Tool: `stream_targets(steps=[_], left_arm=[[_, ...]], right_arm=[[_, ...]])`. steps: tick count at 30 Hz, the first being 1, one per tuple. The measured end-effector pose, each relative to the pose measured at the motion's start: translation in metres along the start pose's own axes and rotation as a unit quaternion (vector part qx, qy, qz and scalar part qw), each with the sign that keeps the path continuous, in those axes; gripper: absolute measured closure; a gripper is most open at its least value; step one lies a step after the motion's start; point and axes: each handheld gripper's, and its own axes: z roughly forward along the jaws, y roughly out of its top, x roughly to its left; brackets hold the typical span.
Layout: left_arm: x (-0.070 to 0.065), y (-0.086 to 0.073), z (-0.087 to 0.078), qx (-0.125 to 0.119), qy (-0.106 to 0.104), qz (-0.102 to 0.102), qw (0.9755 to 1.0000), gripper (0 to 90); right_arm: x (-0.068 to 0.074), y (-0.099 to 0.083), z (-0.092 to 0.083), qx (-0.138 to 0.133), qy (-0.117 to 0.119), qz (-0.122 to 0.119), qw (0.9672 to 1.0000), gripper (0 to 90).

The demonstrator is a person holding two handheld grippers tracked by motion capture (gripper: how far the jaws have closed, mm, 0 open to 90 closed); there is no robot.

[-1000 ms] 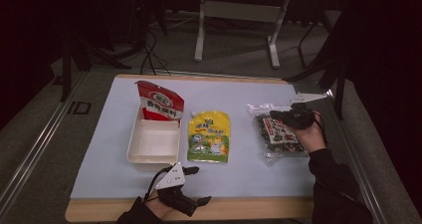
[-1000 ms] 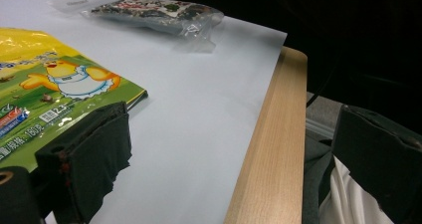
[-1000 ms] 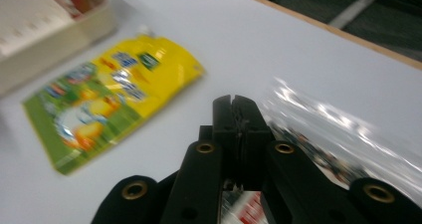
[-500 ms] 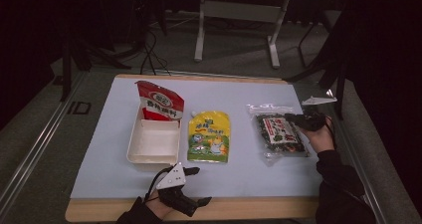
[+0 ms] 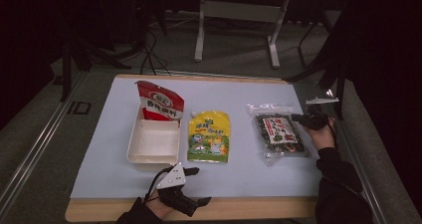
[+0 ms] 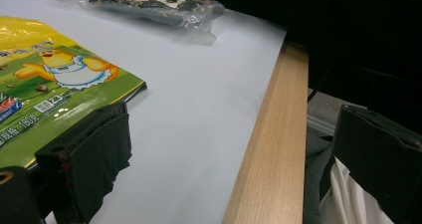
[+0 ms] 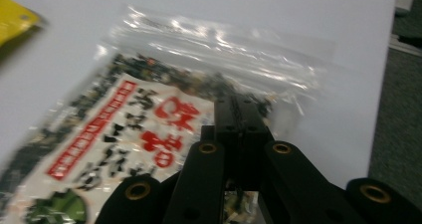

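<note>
- A person sat at a wooden table [image 5: 278, 215] covered with a pale blue sheet [image 5: 239, 179], holding a gripper in each hand.
- The right gripper [image 5: 297, 118] sat at the right edge of the clear bag of dark dried food [image 5: 276, 134]. In the right gripper view its two black jaws were pressed flat together, with nothing seen between them, and their tip lay over the bag [image 7: 149, 129] near its red lettering. I could not tell whether the tip touched the plastic.
- That bag lay flat on the right part of the sheet, its clear sealed top pointing away from the person.
- The left gripper [image 5: 196, 186] hovered at the near edge of the table, its jaws spread wide apart and holding nothing.
- A yellow and green pouch [image 5: 209, 137] lay in the middle of the sheet, just beyond the left gripper.
- A white tray [image 5: 134, 149] sat to the left of the pouch, and a red packet [image 5: 159, 102] leaned on its far end.
</note>
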Motion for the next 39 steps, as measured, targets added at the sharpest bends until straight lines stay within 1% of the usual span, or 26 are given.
stream_targets(steps=[1,3,10,12,15,19,22,23,24,25,28,30,31,36,37,38,39], left_arm=[[0.000,0.000,0.000,0.000,0.000,0.000,1.0000,3.5],[0.000,0.000,-0.001,0.000,0.001,0.000,1.0000,3.5],[0.000,-0.001,-0.001,0.000,0.002,-0.003,1.0000,3.5],[0.000,-0.001,0.000,0.002,0.001,-0.002,1.0000,3.5],[0.000,-0.001,0.000,0.003,0.000,-0.002,1.0000,3.5],[0.000,-0.001,0.000,0.003,-0.001,-0.002,1.0000,3.5],[0.000,-0.001,0.000,0.003,0.000,-0.002,1.0000,3.5],[0.000,-0.001,0.000,0.002,-0.001,-0.002,1.0000,3.5],[0.000,-0.001,0.000,0.002,-0.001,-0.002,1.0000,3.5],[0.000,-0.001,0.000,0.002,0.000,-0.001,1.0000,3.5],[-0.001,0.000,0.000,0.002,0.000,0.000,1.0000,3.5],[-0.001,0.000,0.000,0.002,0.000,0.000,1.0000,3.5],[-0.001,0.000,0.000,0.002,-0.001,0.000,1.0000,3.5],[-0.001,0.000,0.000,0.001,-0.002,0.000,1.0000,3.5],[-0.001,0.000,0.000,0.001,-0.002,0.000,1.0000,3.5],[-0.002,0.000,0.000,0.003,-0.001,0.002,1.0000,3.5],[-0.002,0.000,0.000,0.003,-0.002,0.002,1.0000,3.5]], right_arm=[[-0.002,-0.002,0.001,0.003,-0.001,0.001,1.0000,90.0],[-0.006,-0.006,0.004,0.012,-0.010,0.004,0.9999,90.0],[-0.021,-0.019,0.011,0.029,-0.032,0.039,0.9983,90.0],[-0.023,-0.021,0.013,0.040,-0.043,0.041,0.9974,90.0],[-0.024,-0.023,0.015,0.045,-0.047,0.044,0.9969,90.0],[-0.023,-0.026,0.018,0.055,-0.051,0.046,0.9962,90.0],[-0.023,-0.028,0.019,0.054,-0.048,0.050,0.9962,90.0],[-0.021,-0.029,0.019,0.050,-0.038,0.056,0.9965,90.0],[-0.020,-0.030,0.019,0.048,-0.032,0.057,0.9967,90.0],[-0.018,-0.030,0.019,0.048,-0.031,0.056,0.9968,90.0],[-0.010,-0.031,0.019,0.049,-0.020,0.047,0.9975,90.0],[-0.008,-0.032,0.019,0.051,-0.018,0.045,0.9975,90.0],[-0.001,-0.032,0.019,0.053,-0.008,0.040,0.9978,90.0],[0.014,-0.032,0.021,0.054,0.008,0.023,0.9983,90.0],[0.014,-0.032,0.021,0.054,0.008,0.023,0.9983,90.0],[0.021,-0.033,0.021,0.055,0.014,0.020,0.9982,90.0],[0.024,-0.033,0.021,0.055,0.016,0.015,0.9982,90.0]])
